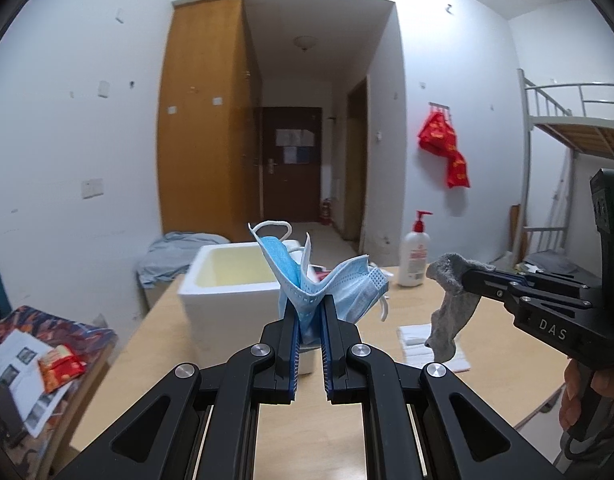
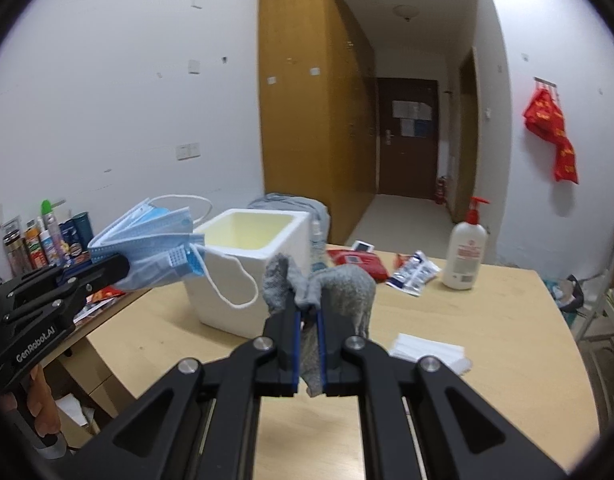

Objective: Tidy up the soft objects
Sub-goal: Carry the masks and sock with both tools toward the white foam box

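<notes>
My left gripper is shut on a bunch of blue face masks, held up above the wooden table. From the right wrist view the masks hang at the left, their white ear loops dangling before the white foam box. My right gripper is shut on a grey sock; in the left wrist view that sock droops from the right gripper's tips. The open foam box stands on the table just beyond both grippers.
A white lotion pump bottle, red packets and a blue-white wrapper lie at the table's far side. Folded white tissues rest near the front right. Bottles crowd a side shelf at left. A bunk bed stands at right.
</notes>
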`<act>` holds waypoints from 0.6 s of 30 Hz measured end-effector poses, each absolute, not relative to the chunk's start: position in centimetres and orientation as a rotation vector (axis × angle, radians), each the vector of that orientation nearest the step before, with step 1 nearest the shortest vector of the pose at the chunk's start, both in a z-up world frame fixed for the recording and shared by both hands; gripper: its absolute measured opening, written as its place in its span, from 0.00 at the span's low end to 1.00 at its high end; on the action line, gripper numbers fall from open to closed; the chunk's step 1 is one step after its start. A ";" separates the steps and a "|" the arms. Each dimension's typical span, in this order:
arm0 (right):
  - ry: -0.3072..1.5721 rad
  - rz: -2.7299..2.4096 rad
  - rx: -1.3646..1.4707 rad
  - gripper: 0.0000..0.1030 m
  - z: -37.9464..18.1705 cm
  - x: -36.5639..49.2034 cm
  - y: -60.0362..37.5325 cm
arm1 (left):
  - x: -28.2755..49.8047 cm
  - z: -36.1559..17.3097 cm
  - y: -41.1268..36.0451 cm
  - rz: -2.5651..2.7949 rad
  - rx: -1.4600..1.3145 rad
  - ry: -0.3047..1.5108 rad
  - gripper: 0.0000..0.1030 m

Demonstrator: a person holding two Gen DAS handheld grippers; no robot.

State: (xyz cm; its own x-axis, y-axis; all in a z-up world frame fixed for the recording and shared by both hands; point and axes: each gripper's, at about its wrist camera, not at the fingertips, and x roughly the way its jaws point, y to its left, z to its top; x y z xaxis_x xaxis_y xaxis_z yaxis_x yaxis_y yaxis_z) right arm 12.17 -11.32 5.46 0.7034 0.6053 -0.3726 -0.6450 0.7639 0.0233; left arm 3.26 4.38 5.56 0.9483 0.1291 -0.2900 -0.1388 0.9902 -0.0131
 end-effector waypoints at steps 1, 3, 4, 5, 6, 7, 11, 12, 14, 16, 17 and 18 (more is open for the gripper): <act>0.371 0.709 -0.118 0.09 5.5 12.0 -10.9 | 3.1 5.6 4.7 0.146 -0.035 0.291 0.10; 0.365 0.739 -0.124 0.09 5.7 11.7 -10.0 | 2.4 5.6 5.4 0.172 -0.043 0.286 0.10; 0.363 0.752 -0.126 0.09 5.8 11.7 -9.6 | 2.1 5.6 5.8 0.183 -0.046 0.283 0.10; 0.361 0.766 -0.129 0.09 5.8 11.6 -9.2 | 1.7 5.6 6.2 0.199 -0.050 0.279 0.10; 0.360 0.781 -0.130 0.09 5.9 11.5 -8.7 | 1.4 5.6 6.5 0.213 -0.052 0.277 0.10; 0.360 0.793 -0.132 0.09 6.0 11.5 -8.3 | 1.2 5.5 6.8 0.222 -0.056 0.276 0.10; 0.355 0.844 -0.139 0.09 6.0 11.2 -6.6 | 0.1 5.5 7.9 0.271 -0.065 0.275 0.10; 0.354 0.856 -0.142 0.09 6.0 11.1 -6.2 | -0.2 5.4 8.2 0.283 -0.067 0.274 0.10; 0.355 0.871 -0.145 0.09 6.0 11.1 -5.6 | -0.6 5.4 8.7 0.300 -0.071 0.273 0.10; 0.358 0.880 -0.148 0.09 6.0 11.0 -5.4 | -0.9 5.4 9.2 0.316 -0.071 0.272 0.10; 0.359 0.883 -0.150 0.09 6.0 11.1 -5.2 | -1.0 5.4 9.3 0.323 -0.073 0.272 0.10; 0.360 0.885 -0.151 0.09 6.0 11.1 -5.1 | -1.1 5.4 9.5 0.328 -0.076 0.271 0.10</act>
State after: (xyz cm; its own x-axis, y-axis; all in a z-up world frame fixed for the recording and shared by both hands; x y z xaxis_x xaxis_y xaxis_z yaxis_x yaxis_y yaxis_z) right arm 11.12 -5.14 5.98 0.5781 0.7281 -0.3684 -0.7784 0.6275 0.0187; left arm -1.08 9.53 5.38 0.9109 0.3077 -0.2750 -0.3281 0.9441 -0.0303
